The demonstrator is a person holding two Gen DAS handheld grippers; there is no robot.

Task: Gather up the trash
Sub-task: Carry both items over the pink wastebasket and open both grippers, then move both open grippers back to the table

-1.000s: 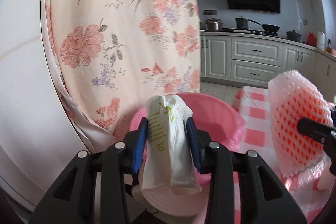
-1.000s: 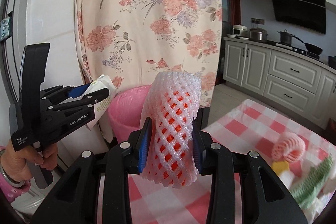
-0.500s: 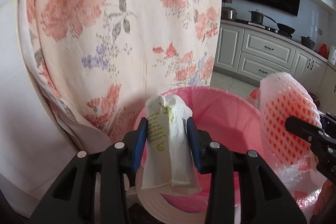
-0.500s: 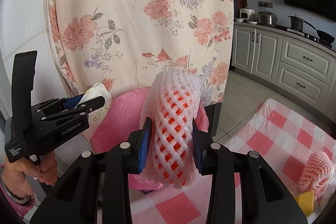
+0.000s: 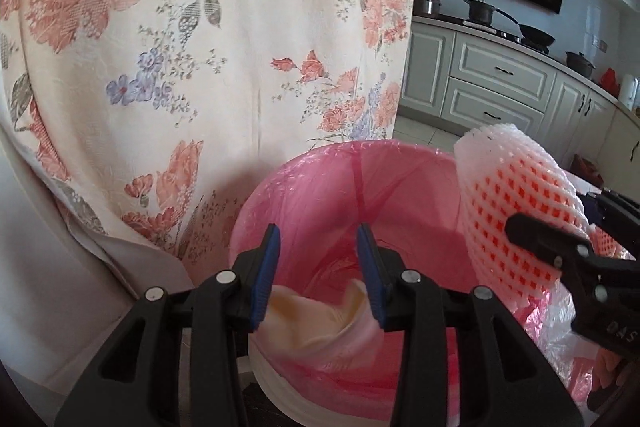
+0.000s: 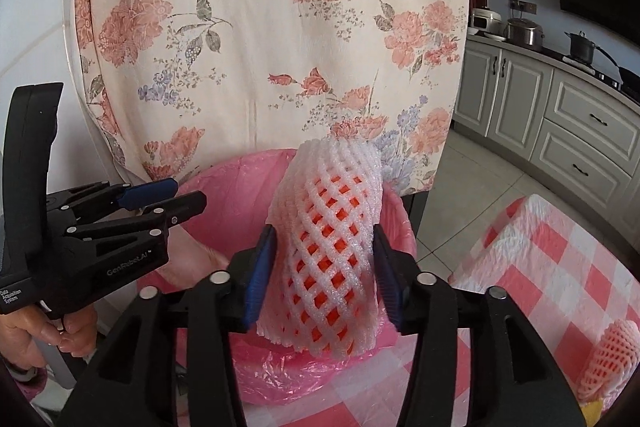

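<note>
A floral curtain (image 5: 208, 59) hangs behind the bin (image 5: 360, 167), lined with a pink bag, which stands beside the checked worktop (image 6: 560, 267). A crumpled white paper wrapper (image 5: 316, 315) lies inside the bin, below the left gripper (image 5: 318, 275), whose jaws are opening with nothing between them. The right gripper (image 6: 324, 271) sits over the bin rim; its jaws are opening with the foam fruit net (image 6: 328, 247) between them, whether the pads touch it is hard to tell. 1 more foam net (image 6: 612, 351) lies on the worktop, partly cut off. The bin's bottom is hidden
</note>
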